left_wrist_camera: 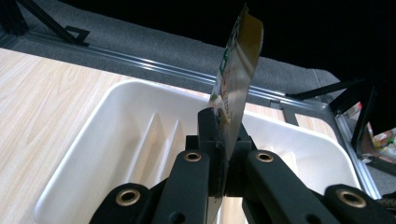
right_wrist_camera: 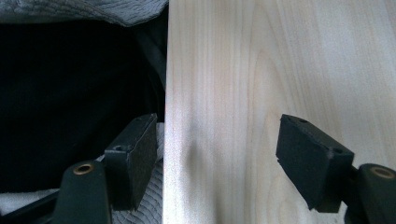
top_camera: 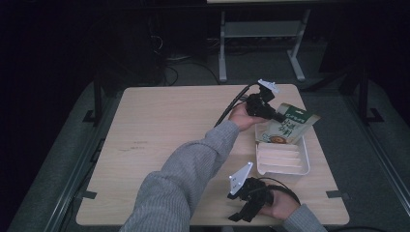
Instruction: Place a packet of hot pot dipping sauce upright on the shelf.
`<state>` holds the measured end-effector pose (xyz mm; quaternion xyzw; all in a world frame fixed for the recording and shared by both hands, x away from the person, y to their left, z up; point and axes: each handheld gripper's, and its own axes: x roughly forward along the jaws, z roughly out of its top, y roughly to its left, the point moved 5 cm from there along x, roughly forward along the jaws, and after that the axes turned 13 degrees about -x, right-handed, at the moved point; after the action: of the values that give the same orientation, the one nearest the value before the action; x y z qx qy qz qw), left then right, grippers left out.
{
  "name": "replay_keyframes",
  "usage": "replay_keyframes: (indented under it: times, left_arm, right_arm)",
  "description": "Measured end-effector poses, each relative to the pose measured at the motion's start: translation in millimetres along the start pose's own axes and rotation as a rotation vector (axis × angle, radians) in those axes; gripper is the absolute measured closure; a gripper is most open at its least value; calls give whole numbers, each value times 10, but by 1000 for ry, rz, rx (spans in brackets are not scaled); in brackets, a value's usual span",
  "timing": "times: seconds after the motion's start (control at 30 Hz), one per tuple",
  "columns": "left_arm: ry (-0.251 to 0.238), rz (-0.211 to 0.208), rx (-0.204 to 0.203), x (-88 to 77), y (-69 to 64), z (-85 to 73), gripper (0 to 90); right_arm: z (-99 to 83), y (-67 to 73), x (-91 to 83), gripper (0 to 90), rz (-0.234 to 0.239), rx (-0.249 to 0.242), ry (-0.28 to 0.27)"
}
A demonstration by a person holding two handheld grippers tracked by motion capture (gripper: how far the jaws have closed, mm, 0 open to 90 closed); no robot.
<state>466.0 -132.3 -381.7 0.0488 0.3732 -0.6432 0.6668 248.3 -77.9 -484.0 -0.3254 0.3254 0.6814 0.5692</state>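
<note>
1. Table point(top_camera: 159, 130): a light wooden top; its left half is bare, and the work takes place at its right side
2. Left gripper point(top_camera: 270, 114): reaches across to the far right of the table; its jaws are clamped on the lower edge of a snack packet point(top_camera: 286, 126), as the left gripper view confirms, with the packet point(left_wrist_camera: 236, 74) standing on edge between the pads
3. Packet position: held tilted over the far end of a white tray point(top_camera: 284, 157), just above or touching its rim; contact cannot be told
4. Tray point(left_wrist_camera: 84, 154): ribbed inside, with nothing else in it
5. Right gripper point(top_camera: 249, 203): rests at the near edge of the table, jaws apart, nothing between them
6. Step in hand, as judged: placing the packet into the tray
7. Next move calls for lowering the packet flat within the tray walls, then parting the jaws
</note>
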Motion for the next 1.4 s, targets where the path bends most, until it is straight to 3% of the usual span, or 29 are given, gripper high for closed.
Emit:
replay_keyframes:
  times: [0.4,0.67,0.7,0.73,0.77,0.87,0.9,1.03,1.2,1.37,1.4]
  left_arm:
    - [-19,13,-6,-30,22,-85,876]
    - [80,34,-7,-18,52,-188,775]
    - [136,64,2,-5,76,-233,753]
    - [136,64,2,-5,76,-233,733]
    - [201,79,5,34,97,-304,712]
    - [236,89,9,76,110,-349,709]
    - [245,94,15,114,104,-366,751]
    - [239,104,32,129,91,-358,860]
    - [177,95,30,110,82,-366,893]
    - [69,84,1,105,88,-410,899]
    - [69,84,1,105,88,-410,899]
  right_arm:
    - [-24,-11,-8,285,4,13,-5]
    - [-26,-17,4,282,8,16,1]
    - [-27,-16,4,282,8,17,-1]
    - [-27,-16,4,282,8,17,-1]
    - [-27,-17,7,282,10,18,-1]
    - [-27,-16,12,282,12,17,1]
    - [-26,-17,17,282,14,21,3]
    - [-27,-26,22,282,15,20,0]
    - [-32,-28,20,282,19,24,-4]
    - [-38,-28,24,283,24,23,-2]
    - [-39,-28,26,283,24,26,-2]
